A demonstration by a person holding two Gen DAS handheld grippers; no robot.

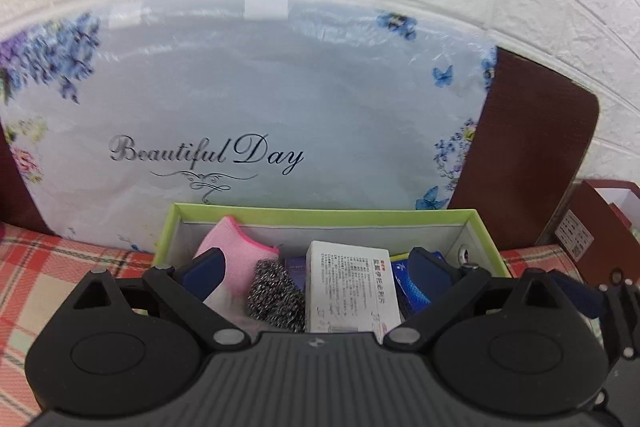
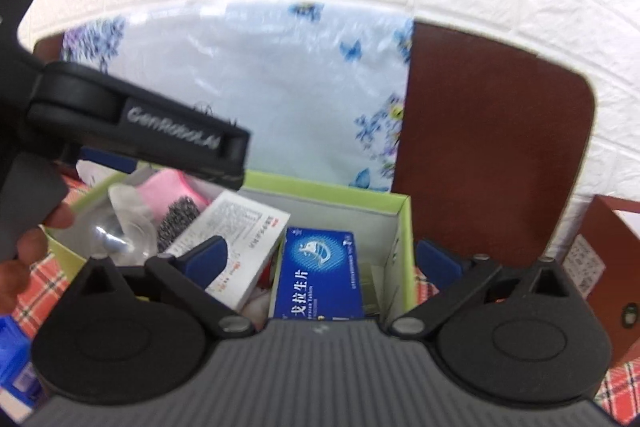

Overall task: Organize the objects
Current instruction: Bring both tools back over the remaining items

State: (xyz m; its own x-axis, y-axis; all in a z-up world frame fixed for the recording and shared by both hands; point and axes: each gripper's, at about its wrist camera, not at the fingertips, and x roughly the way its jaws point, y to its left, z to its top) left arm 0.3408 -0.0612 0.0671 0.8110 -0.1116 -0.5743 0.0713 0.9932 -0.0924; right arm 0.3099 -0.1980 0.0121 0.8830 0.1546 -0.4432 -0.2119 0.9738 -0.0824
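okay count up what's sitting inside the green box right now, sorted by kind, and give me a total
Medicine cartons: 2 (white carton, blue carton)
Steel wool scourers: 1 (scourer)
Pink cloths: 1 (pink cloth)
Clear plastic items: 1 (clear item)
Total: 5 that I can make out in the green box.

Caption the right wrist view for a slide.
Open right hand-held gripper above a green box holding a blue medicine box and white carton.
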